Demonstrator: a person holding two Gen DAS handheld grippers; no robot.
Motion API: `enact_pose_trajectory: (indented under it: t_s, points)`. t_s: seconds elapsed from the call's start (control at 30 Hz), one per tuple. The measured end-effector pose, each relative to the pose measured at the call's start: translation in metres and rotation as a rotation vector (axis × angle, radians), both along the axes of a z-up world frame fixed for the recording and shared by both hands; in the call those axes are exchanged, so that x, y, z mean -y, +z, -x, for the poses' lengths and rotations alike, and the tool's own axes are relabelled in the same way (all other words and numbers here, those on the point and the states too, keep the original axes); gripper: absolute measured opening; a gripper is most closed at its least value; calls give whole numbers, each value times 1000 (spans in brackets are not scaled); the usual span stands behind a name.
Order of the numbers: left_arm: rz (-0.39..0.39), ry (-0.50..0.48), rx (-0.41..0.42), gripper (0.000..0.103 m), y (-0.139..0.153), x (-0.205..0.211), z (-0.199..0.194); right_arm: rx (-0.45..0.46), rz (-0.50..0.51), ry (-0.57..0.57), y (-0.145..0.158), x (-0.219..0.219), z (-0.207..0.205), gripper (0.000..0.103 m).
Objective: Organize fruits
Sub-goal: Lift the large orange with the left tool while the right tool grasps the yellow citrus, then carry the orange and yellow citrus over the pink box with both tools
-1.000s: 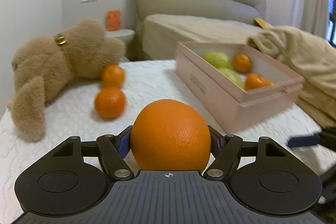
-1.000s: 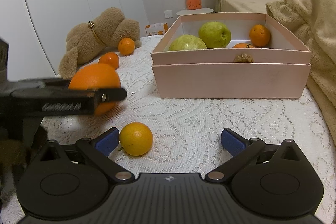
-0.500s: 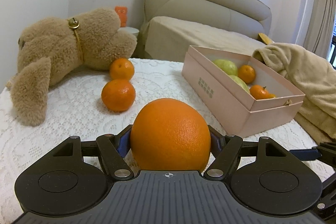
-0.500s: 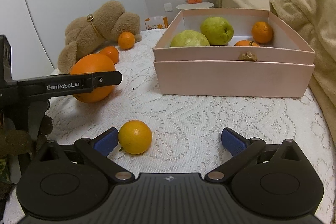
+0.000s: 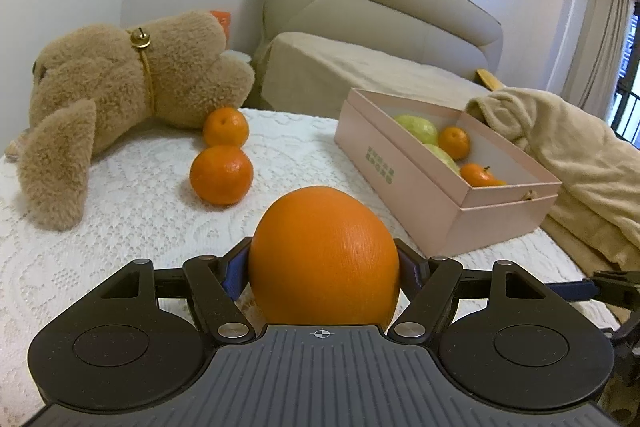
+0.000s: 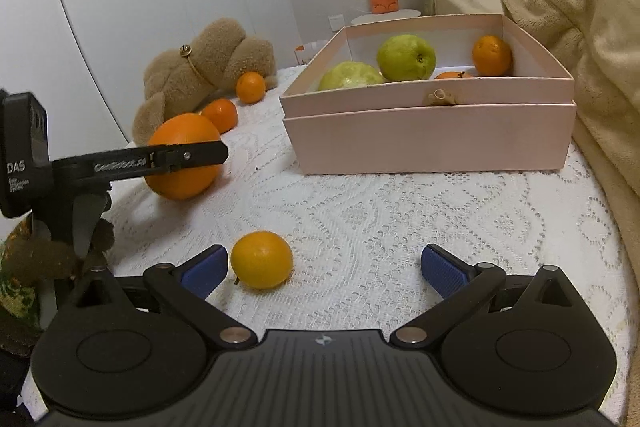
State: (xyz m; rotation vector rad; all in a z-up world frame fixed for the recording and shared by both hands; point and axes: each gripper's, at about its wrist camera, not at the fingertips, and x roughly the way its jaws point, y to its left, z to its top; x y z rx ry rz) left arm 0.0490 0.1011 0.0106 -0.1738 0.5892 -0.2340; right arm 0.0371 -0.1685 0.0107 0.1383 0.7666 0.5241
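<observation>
Orange in grip: large round orange with pebbled glossy skin, clamped between the blue-padded fingers of the left tongs, above the table.
Right tongs: spread wide, holding nothing, low over the lace.
Small fruit: smooth yellow-orange citrus on the table, just beside the right tongs' left pad.
Loose mandarins: two small ones near the fuzzy brown teddy bear.
Box: pale pink rectangular cardboard box holding two green guavas and mandarins.
Cover: white knitted lace cloth, patterned.
</observation>
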Motion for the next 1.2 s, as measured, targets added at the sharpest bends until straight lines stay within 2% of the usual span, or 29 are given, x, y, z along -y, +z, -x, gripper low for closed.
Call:
enact_pose_trajectory:
  t_s: [0.17,0.33,0.4,0.53,0.6,0.63,0.67,0.8,0.97,1.2]
  points:
    - [-10,1,-2,77,1,2,1,-14,39,-42,5,-7,4,102]
    - [-7,2,-4,77,1,2,1,69,133,14,16,-26,28,102]
    - [-8,2,-4,77,1,2,0,94,188,12,13,-38,27,98]
    - [-7,2,-5,77,0,2,-1,79,256,4,5,-59,17,74]
    - [-5,3,-6,77,0,2,-1,112,279,3,6,-69,19,65]
    - [-2,5,-9,77,-1,2,-2,125,290,14,7,-74,22,52]
    - [3,3,-12,77,-1,1,-3,130,294,22,8,-77,23,44]
    - [15,-13,-39,77,-4,2,-6,112,264,23,9,-72,23,34]
    - [-33,-9,-39,77,-3,10,-7,75,190,-11,8,-52,15,34]
    - [-37,9,-61,77,-1,13,-10,62,88,-26,4,-34,11,34]
